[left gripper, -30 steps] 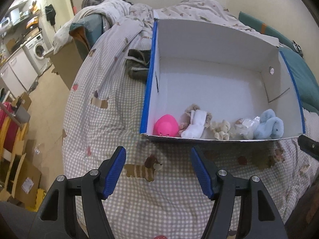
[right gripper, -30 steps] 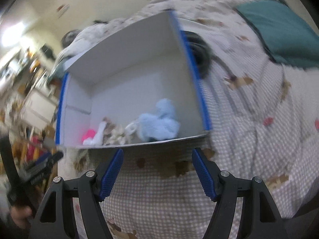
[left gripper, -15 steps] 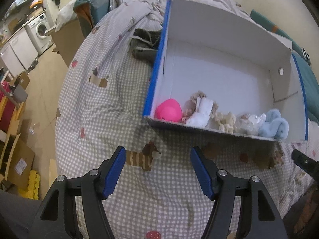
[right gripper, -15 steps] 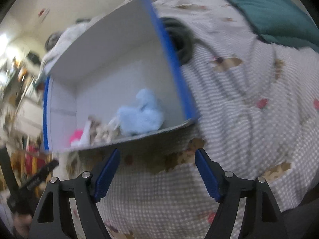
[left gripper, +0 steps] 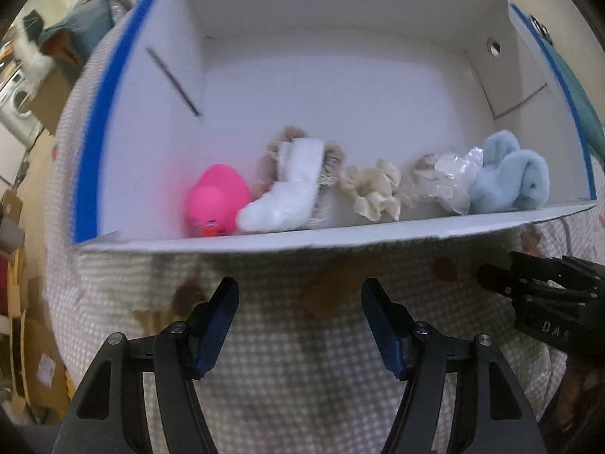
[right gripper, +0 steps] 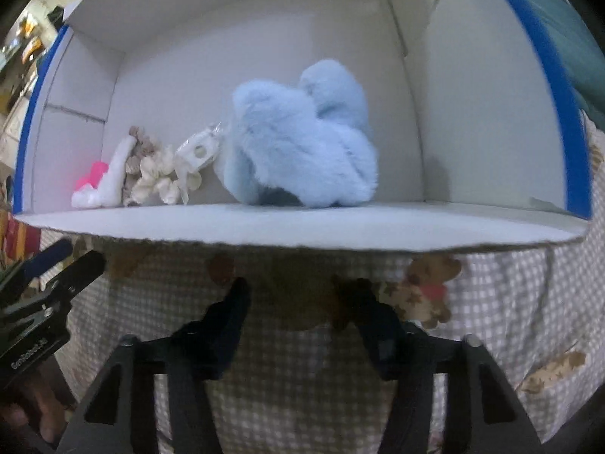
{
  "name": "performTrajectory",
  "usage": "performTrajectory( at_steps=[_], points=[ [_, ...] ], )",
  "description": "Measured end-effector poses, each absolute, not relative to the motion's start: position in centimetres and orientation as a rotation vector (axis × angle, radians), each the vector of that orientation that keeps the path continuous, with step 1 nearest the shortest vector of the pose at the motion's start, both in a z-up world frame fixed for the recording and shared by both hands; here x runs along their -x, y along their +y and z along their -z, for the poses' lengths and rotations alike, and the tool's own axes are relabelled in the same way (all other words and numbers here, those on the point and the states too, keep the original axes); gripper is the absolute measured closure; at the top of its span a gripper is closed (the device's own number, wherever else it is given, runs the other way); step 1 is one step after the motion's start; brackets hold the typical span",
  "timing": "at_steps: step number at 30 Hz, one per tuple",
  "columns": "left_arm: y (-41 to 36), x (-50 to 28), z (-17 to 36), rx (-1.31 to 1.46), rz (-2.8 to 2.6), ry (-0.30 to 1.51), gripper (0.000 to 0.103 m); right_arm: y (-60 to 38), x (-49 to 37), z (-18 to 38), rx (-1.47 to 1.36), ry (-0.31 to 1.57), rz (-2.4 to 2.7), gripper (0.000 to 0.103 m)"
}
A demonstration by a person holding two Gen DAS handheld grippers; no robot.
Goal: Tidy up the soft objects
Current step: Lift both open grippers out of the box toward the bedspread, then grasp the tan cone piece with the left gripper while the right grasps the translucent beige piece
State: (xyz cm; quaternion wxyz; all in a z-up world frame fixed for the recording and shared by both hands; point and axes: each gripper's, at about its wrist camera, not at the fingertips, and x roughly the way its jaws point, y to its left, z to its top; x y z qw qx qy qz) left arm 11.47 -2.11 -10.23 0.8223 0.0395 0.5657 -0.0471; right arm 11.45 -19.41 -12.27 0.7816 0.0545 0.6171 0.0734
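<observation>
A white box with blue edges (left gripper: 340,87) lies open on the bed. Along its near wall sit a pink duck (left gripper: 217,198), a white sock (left gripper: 289,189) on a beige knit piece, a cream scrunchie (left gripper: 374,189), a clear plastic packet (left gripper: 444,181) and a light blue plush (left gripper: 510,178). My left gripper (left gripper: 298,299) is open and empty, just short of the box's front edge. My right gripper (right gripper: 298,295) is open and empty, in front of the blue plush (right gripper: 302,143). The sock (right gripper: 113,174) and scrunchie (right gripper: 157,178) also show there.
The box rests on a checked bedspread (left gripper: 302,378) with dog prints. A teal cushion (right gripper: 578,56) lies right of the box. The right gripper's body (left gripper: 544,302) shows at the right in the left wrist view; the left gripper's body (right gripper: 41,302) at the left in the right wrist view.
Both grippers have moved forward, close to the box's front edge; the box and toys now fill both views. Both stay open and empty.
</observation>
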Motion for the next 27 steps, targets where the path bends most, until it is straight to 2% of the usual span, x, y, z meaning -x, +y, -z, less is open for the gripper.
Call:
performTrajectory(
  at_steps=[2, 4, 8, 13, 15, 17, 18, 20, 23, 27],
  points=[
    [-2.5, -12.2, 10.9, -0.082, 0.117, 1.219, 0.039, -19.2, -11.5, 12.4, -0.107, 1.333, -0.157, 0.066],
    [-3.0, -12.8, 11.8, -0.088, 0.14, 1.24, 0.039, -19.4, -11.4, 12.4, -0.104, 1.324, -0.165, 0.07],
    [-3.3, -13.7, 13.2, -0.096, 0.155, 1.259, 0.039, -18.9, -11.1, 11.8, -0.073, 1.299, -0.187, 0.087],
    [-3.5, -14.1, 13.6, -0.109, 0.172, 1.27, 0.039, -19.2, -10.3, 11.4, -0.071, 1.287, -0.203, 0.091],
    [-3.5, -14.1, 13.7, -0.11, 0.173, 1.267, 0.045, -19.5, -10.2, 11.4, -0.077, 1.286, -0.199, 0.092],
    [-3.7, -13.6, 13.8, -0.115, 0.191, 1.275, 0.07, -19.7, -10.0, 11.3, -0.076, 1.285, -0.201, 0.093],
    [-3.8, -13.6, 13.8, -0.116, 0.204, 1.276, 0.075, -19.8, -9.8, 11.1, -0.071, 1.284, -0.202, 0.093],
    [-4.0, -12.9, 13.9, -0.123, 0.212, 1.269, 0.092, -20.0, -9.3, 11.0, -0.06, 1.285, -0.203, 0.093],
    [-4.0, -12.6, 13.5, -0.094, 0.223, 1.273, 0.098, -19.0, -9.9, 10.9, -0.059, 1.288, -0.198, 0.093],
    [-3.4, -12.2, 12.3, -0.06, 0.228, 1.266, 0.098, -18.7, -10.0, 10.9, -0.055, 1.287, -0.196, 0.093]
  ],
)
